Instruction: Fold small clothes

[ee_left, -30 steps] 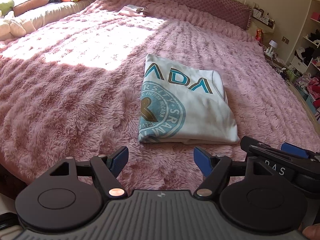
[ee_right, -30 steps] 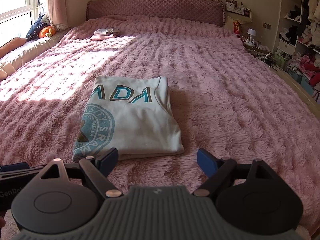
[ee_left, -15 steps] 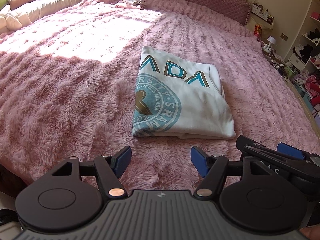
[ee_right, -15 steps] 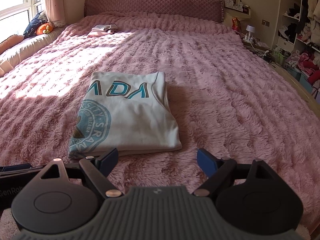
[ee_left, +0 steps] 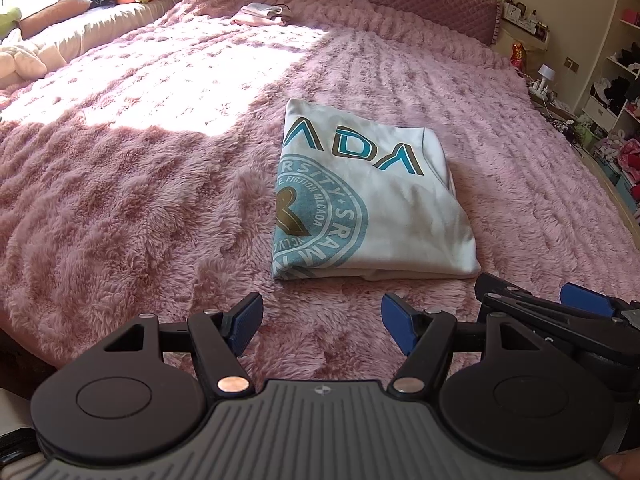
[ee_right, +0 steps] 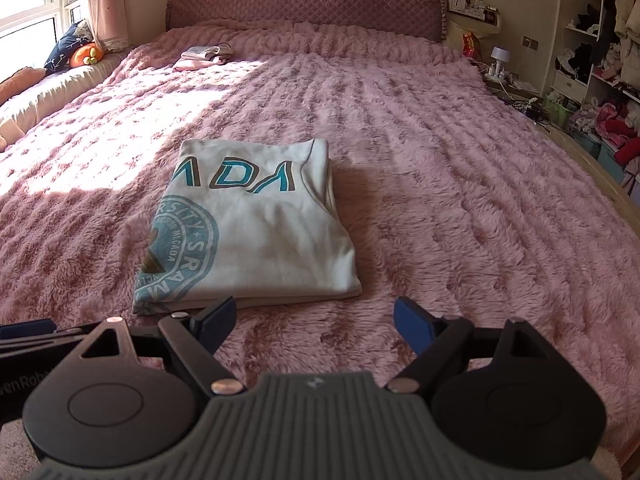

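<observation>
A folded white T-shirt with teal lettering lies mid-frame on the pink fluffy bedspread, just beyond the left gripper and right gripper, both with fingers spread apart around nothing.

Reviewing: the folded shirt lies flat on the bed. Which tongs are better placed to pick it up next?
Probably left: the left tongs, open and empty, face the folded shirt's near edge; the right tongs sit off its right corner.

Pink fuzzy bedspread, quilted headboard
</observation>
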